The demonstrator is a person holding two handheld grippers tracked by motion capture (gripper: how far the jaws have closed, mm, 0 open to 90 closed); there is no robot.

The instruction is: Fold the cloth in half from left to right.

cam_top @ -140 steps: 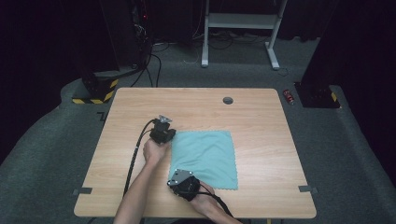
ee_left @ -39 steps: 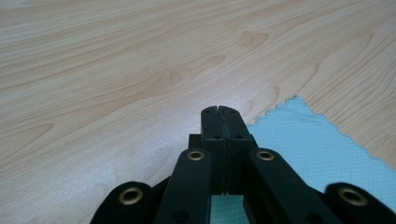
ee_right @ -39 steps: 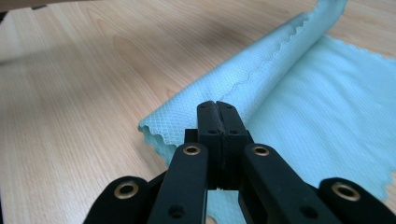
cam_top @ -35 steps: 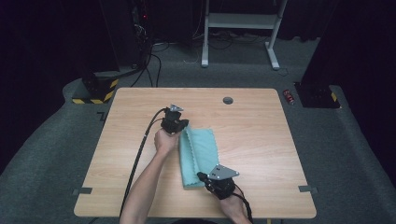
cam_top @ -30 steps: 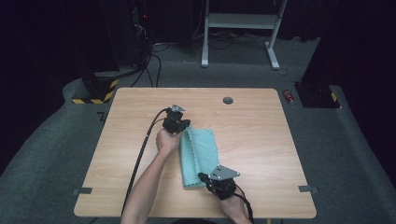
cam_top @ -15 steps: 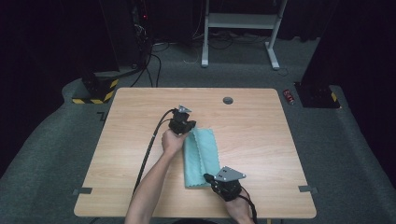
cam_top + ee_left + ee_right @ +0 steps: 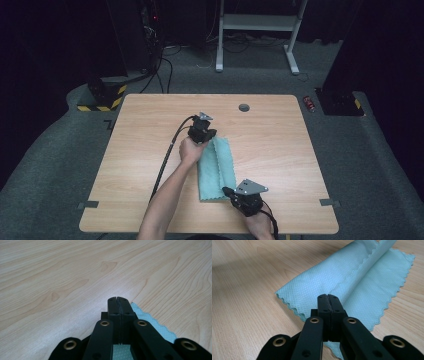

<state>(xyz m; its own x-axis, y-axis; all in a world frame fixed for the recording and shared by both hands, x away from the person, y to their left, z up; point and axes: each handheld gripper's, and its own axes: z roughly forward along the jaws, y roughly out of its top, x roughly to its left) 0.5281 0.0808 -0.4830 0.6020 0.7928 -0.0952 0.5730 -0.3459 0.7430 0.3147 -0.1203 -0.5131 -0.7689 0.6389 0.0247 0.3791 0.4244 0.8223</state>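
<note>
The wooden table (image 7: pixel 150 150) spreads under both my hands, bare grain running ahead of my left gripper (image 7: pixel 117 300). On it lies the teal cloth (image 7: pixel 216 167), folded into a long strip that runs from my left gripper down to my right gripper (image 7: pixel 328 297). In the right gripper view the cloth stretches away from my jaws, its upper layer folded over the lower one, scalloped edges (image 7: pixel 352 276) showing along both; the near end sits right under and in front of my tips. In the left gripper view a corner of the cloth peeks out just to the right of my jaws and underneath them. Both pairs of jaws are pressed together with no gap. Whether either pinches a cloth edge I cannot tell from here.
</note>
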